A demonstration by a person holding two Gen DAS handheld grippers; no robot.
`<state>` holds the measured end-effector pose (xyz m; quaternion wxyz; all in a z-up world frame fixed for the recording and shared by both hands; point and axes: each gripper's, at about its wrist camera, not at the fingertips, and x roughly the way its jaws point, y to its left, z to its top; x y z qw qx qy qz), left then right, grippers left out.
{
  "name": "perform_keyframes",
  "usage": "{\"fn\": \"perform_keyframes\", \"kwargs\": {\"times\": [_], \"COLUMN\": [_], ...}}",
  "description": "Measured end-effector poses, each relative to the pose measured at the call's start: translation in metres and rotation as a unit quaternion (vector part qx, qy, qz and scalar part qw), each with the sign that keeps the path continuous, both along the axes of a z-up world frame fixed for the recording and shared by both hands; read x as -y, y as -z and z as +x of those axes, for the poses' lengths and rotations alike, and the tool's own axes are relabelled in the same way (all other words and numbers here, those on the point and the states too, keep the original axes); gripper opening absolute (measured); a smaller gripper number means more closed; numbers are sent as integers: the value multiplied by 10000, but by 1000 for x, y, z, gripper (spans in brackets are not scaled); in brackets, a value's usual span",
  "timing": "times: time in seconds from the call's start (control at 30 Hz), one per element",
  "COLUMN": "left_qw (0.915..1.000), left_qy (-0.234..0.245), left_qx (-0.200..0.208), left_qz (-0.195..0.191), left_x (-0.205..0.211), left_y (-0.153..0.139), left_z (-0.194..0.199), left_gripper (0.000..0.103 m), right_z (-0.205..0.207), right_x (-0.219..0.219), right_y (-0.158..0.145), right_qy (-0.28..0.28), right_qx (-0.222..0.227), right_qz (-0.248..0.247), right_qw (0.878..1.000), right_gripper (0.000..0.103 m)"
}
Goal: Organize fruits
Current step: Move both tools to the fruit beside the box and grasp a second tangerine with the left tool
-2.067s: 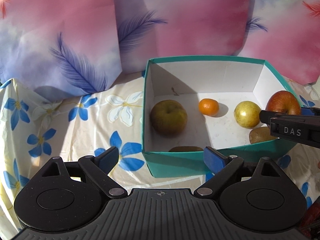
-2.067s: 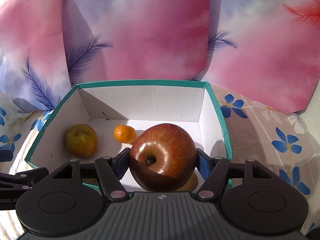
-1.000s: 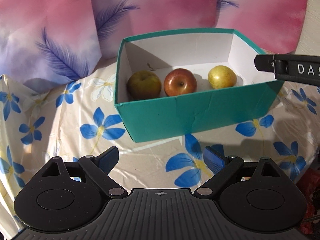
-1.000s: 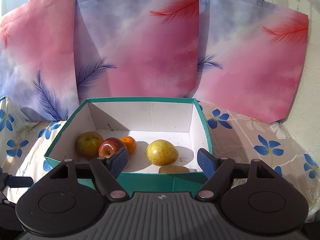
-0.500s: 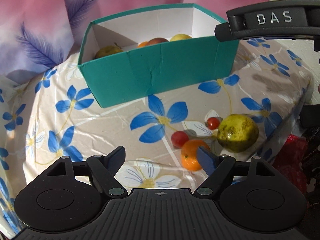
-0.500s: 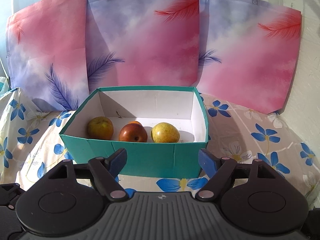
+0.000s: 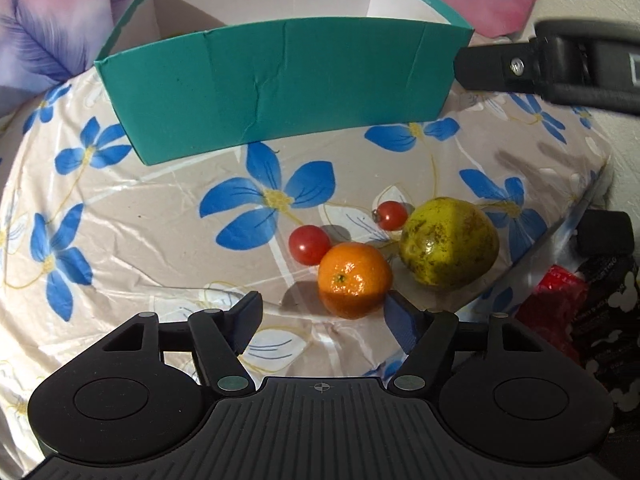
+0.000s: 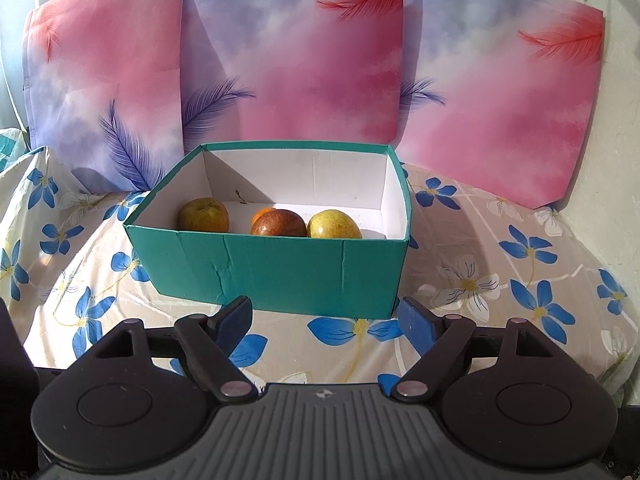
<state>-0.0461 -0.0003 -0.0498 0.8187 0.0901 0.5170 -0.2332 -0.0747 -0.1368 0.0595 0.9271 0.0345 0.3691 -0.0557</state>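
Left wrist view: left tongs half-wide, just been closing, holding nothing; orange just ahead, nearer the right pad; tomato and pear just beyond.
Right wrist view: right tongs wide, empty; box straight ahead, fruit inside.
Risk: off-centre closing could roll the orange into the tomato.

One teal box is seen on the flowered cloth. Four fruits are counted inside it: one greenish apple at the left, one red apple, one mandarin behind it, and one yellow pear. Near the box, two cherry tomatoes, one mandarin and one green fruit are counted.
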Motion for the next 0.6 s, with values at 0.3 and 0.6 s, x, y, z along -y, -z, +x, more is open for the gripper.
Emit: {"fn": "perform_keyframes", "kwargs": {"times": [0.3, 0.6], "left_qw": [9998, 9998], "left_qy": [-175, -23], "left_qx": [-24, 116], "left_qz": [116, -138], "left_x": [3, 1], "left_y": [12, 7], "left_z": [19, 20], "left_gripper": [32, 58], "right_z": [-12, -13], "right_x": [4, -1], "right_y": [31, 49], "right_qy": [-75, -300], "right_qx": [-631, -1041], "right_qz": [-69, -90], "right_qw": [9980, 9941], "right_gripper": [81, 81]}}
